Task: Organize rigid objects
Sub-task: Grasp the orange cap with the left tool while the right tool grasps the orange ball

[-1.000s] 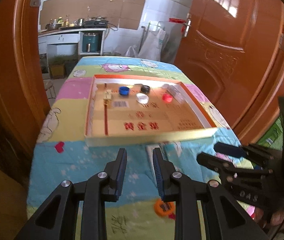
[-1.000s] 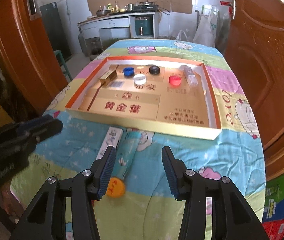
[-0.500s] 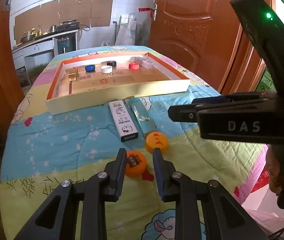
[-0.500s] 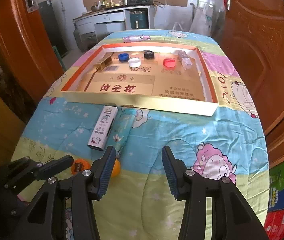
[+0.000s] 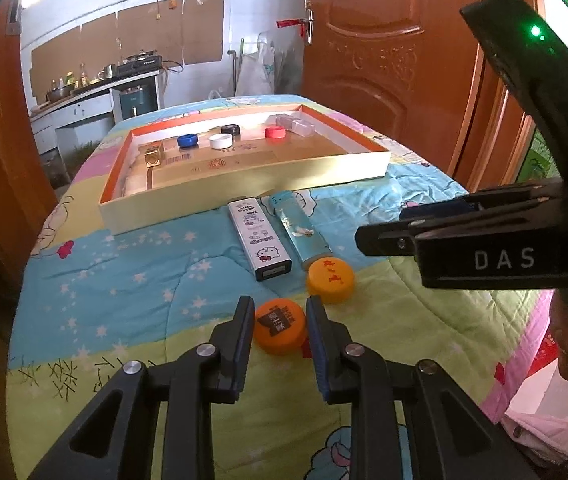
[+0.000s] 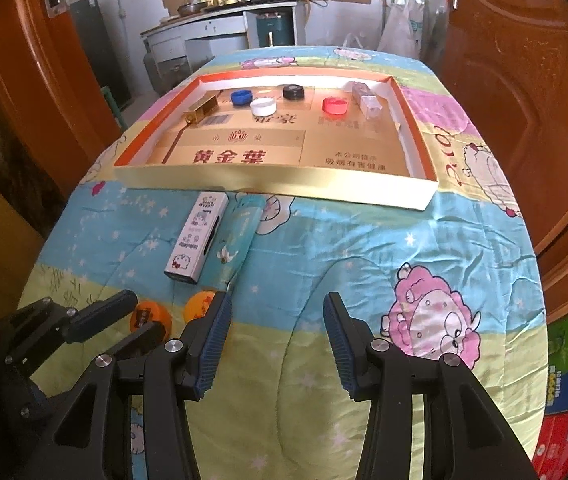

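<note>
The left gripper point(image 5: 279, 328) has dropped to straddle the near orange cap point(image 5: 280, 331), ungripped; right gripper point(image 6: 275, 340) gapes empty. Five pieces sit in the tray point(image 5: 243, 196); four remain outside.

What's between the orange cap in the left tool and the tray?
The white box and the blue lighter lie on the blanket between the orange cap, flanked by the left tool, and the tray's near wall.

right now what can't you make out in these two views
- Right wrist view: yellow cap half hidden behind right fingers.
- Same view: orange cap partly covered by left gripper.
- Left wrist view: whether left fingers touch the orange cap is unclear.
- Clear box contents too small.
</note>
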`<state>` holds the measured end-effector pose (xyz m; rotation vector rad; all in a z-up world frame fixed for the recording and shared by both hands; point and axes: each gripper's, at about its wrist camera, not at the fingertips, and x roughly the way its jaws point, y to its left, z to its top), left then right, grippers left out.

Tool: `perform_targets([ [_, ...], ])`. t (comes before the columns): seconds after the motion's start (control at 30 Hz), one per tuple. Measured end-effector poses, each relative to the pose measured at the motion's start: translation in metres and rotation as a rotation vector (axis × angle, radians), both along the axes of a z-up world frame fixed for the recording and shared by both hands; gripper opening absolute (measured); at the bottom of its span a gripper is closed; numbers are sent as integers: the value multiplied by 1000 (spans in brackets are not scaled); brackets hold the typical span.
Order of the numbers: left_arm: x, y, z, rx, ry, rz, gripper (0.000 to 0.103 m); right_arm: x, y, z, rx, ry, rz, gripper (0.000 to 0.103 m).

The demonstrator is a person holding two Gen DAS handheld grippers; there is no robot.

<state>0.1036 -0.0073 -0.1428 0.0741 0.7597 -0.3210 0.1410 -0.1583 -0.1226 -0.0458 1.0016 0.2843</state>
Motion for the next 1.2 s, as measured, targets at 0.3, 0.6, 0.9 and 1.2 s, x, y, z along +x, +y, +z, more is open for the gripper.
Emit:
perform_targets([
  [0.3,2,-3,-10,2,13,-14,31,-4,4,-5,0,10,11,49],
  [0.6,-1,13,-6,-37,20,28,30,-12,12,-9,50,28,71,49],
  [0.9,-3,38,4,-52,7,103,30,-7,35,-20,31,37,106,49],
  [1.2,-1,51,6,-62,1,137,30,-7,33,-20,8,31,81,31],
])
